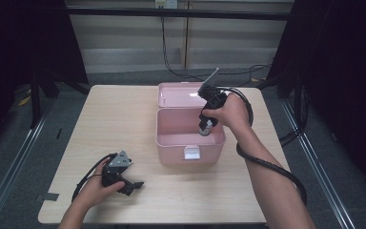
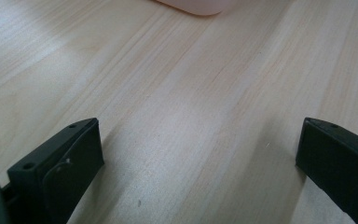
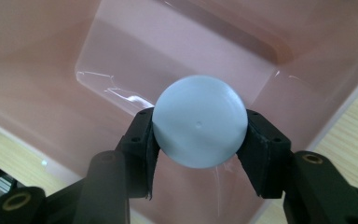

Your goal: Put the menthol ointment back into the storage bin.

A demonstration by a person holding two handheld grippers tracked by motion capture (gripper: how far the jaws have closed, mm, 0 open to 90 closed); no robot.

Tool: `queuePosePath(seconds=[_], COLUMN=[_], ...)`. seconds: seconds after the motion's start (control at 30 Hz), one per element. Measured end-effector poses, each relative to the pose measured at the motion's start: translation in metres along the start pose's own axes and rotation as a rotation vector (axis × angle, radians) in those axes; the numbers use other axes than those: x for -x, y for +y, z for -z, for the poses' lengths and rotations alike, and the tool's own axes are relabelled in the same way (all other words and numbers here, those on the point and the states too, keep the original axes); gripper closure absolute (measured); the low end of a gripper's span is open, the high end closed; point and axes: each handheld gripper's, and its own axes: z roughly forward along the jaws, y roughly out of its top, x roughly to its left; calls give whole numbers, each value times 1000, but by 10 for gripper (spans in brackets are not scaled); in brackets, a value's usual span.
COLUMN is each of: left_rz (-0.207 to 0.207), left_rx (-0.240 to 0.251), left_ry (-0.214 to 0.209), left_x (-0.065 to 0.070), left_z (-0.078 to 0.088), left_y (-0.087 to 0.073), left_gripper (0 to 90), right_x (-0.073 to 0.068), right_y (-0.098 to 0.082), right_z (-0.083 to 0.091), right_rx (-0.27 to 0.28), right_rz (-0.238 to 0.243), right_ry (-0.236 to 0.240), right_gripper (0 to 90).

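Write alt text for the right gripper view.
The right gripper clamps a round pale-blue plastic object between its two black jaws, above the inside of an open pink plastic box. Light wooden table shows past the box's rim.

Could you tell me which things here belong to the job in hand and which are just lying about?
In the job:
- right gripper, shut on the pale blue round object
- open pink box

Lying about:
- left gripper, open, resting on the table

Pink box (image 2: 196,5) cut off by the top edge in left gripper view, light blue object's (image 3: 199,121) body hidden behind its round face
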Motion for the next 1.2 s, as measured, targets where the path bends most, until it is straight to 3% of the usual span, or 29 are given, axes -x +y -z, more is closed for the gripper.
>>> queuePosePath(seconds=[0.47,0.83,1.2], left_rz=[0,0,0], left_rx=[0,-1,-2], left_ry=[0,4,4], left_x=[0,0,0], left_z=[0,0,0], left_y=[0,0,0], left_gripper=[0,0,0], right_x=[2,6,10], right_y=[18,24,28], right_z=[-26,-44,-54], right_rx=[2,-4,33], right_rz=[-74,-96,-160], right_ry=[-41,-62,-91], right_gripper=[503,503,502])
